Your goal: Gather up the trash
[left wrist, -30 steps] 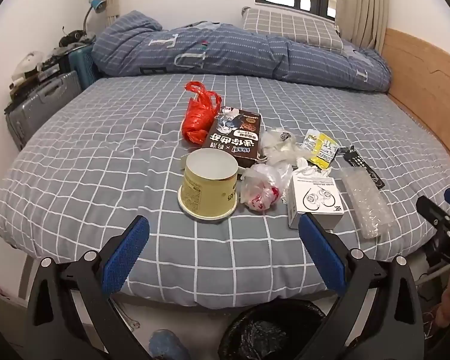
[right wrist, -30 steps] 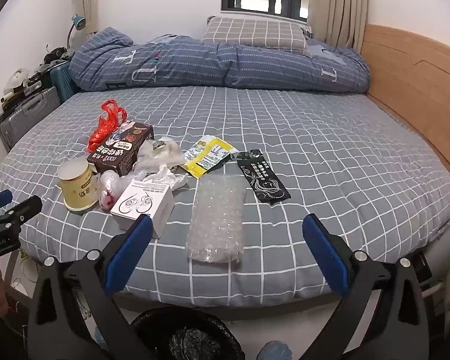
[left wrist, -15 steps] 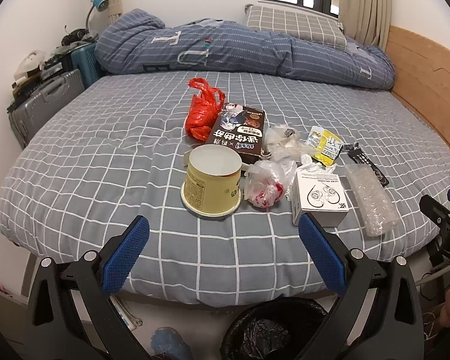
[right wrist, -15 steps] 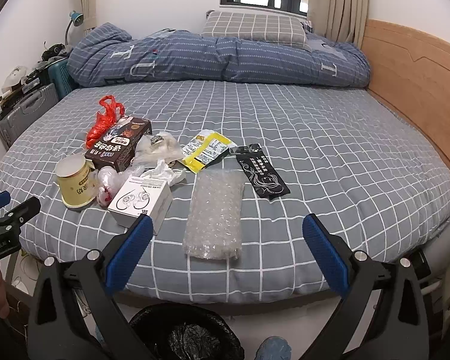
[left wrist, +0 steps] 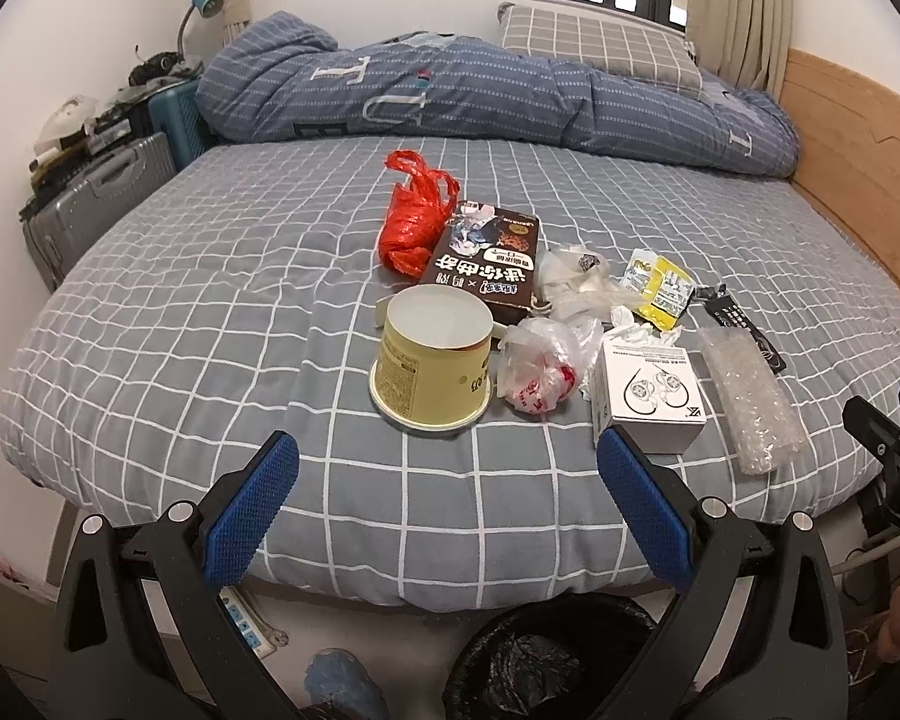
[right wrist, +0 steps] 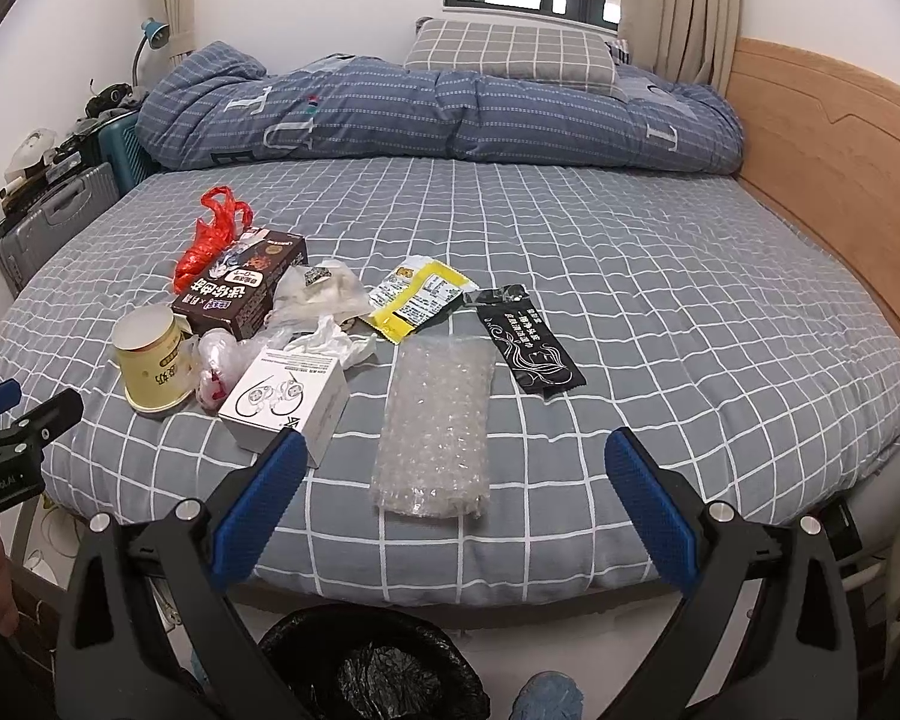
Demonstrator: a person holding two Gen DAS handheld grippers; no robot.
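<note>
Trash lies on the grey checked bed: an upside-down yellow paper cup (left wrist: 432,360) (right wrist: 153,363), a red plastic bag (left wrist: 411,219), a brown snack box (left wrist: 486,276), a crumpled clear bag (left wrist: 540,369), a white earphone box (left wrist: 651,393) (right wrist: 285,405), a yellow wrapper (right wrist: 423,297), a black sachet (right wrist: 531,348) and a bubble-wrap pouch (right wrist: 435,429). A black-lined bin (left wrist: 552,657) (right wrist: 372,663) stands on the floor below the bed edge. My left gripper (left wrist: 444,486) is open, short of the cup. My right gripper (right wrist: 450,483) is open over the bubble wrap's near end.
A folded blue duvet (left wrist: 480,96) and a checked pillow (right wrist: 510,57) lie at the far side. A wooden headboard (right wrist: 834,180) runs along the right. Suitcases (left wrist: 90,204) stand at the left wall. A power strip (left wrist: 240,624) lies on the floor. A person's shoe (left wrist: 342,684) shows below.
Both grippers have moved forward and slightly up toward the bed, so the trash sits lower and larger in view. Nothing has been taken hold of.
</note>
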